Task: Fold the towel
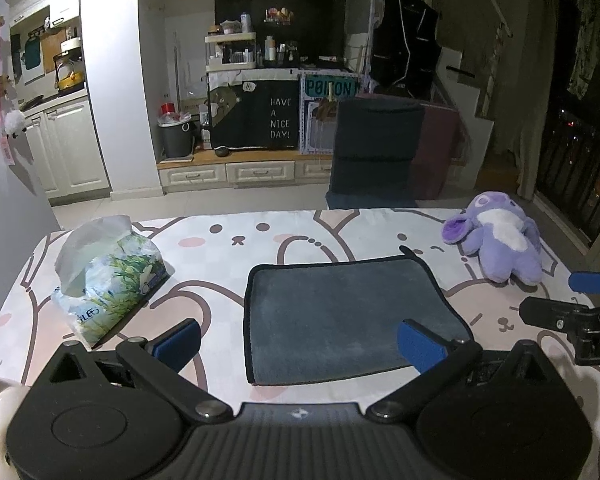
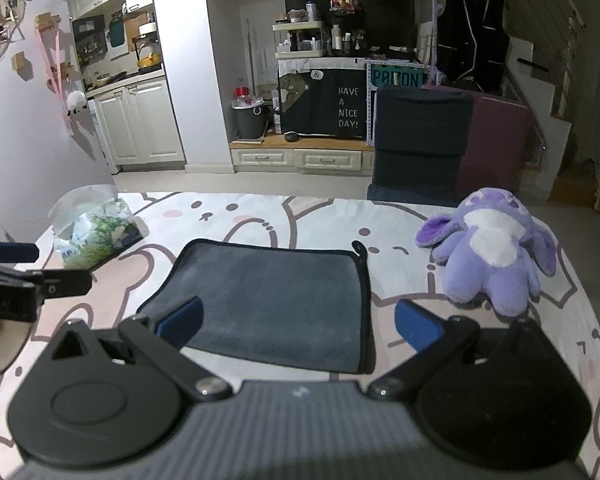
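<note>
A dark grey, black-edged square microfibre towel [image 1: 350, 320] is laid flat on the counter [image 1: 228, 280], which is covered with a white cloth printed in pink cartoon bears. The towel appears already doubled, though that is only a judgement from its thick near edge, and a small black hanging loop [image 2: 360, 249] is seen at its far right corner.

The left gripper [image 1: 300, 344] is held spread wide above the towel's near left part, with nothing between its blue pads [image 1: 420, 346]. The right gripper [image 2: 298, 322] is likewise held wide apart and empty over the near right part, its right pad clear of the towel's right edge.

A soft plastic tissue pack printed with green leaves [image 1: 108, 276] is seen well to the left of the towel, and a purple and white plush toy [image 2: 496, 250] lies near its right side.

Several risks are judged from here. If only the top layer is pinched, the towel could be opened instead of folded. If the two grippers are closed at unequal depths, a skewed fold with mismatched edges would be produced. The patterned cloth beneath could be caught together with the towel and dragged. A wide sweep on the right could knock the plush toy
</note>
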Available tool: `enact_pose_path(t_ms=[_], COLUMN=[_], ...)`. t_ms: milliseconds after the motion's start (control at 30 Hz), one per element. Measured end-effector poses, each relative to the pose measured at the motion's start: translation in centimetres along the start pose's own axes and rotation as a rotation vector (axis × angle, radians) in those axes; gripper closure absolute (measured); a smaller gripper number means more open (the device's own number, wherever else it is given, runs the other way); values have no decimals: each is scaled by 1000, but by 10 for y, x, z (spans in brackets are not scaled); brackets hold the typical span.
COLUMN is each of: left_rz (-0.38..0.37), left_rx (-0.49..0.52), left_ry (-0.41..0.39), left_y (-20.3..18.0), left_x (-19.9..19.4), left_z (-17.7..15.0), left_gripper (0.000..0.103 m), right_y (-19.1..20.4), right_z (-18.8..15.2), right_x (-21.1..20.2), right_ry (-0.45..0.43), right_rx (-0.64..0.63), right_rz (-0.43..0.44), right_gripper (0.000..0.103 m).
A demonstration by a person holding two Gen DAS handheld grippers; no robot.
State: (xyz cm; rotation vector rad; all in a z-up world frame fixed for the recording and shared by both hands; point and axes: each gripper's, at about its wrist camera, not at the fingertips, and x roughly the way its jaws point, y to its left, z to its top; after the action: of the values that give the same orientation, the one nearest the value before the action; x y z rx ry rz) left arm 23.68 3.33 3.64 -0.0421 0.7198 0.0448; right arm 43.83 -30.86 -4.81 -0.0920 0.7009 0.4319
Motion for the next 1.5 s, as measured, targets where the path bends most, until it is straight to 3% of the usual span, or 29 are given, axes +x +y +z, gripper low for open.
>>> enact_pose_path(t_ms=[700, 1500], left_rz=[-27, -44], left_rx=[18, 102], left_ry=[-55, -88], left_y=[-9, -25], left_x=[-61, -102], left_z=[-22, -62], left_gripper=[0, 0], right_y=[7, 9], right_z=[-28, -57], right_x=[-48, -88], right_ry=[-44, -96], right_rx=[-37, -43], right_rz=[-12, 14], right_gripper=[0, 1])
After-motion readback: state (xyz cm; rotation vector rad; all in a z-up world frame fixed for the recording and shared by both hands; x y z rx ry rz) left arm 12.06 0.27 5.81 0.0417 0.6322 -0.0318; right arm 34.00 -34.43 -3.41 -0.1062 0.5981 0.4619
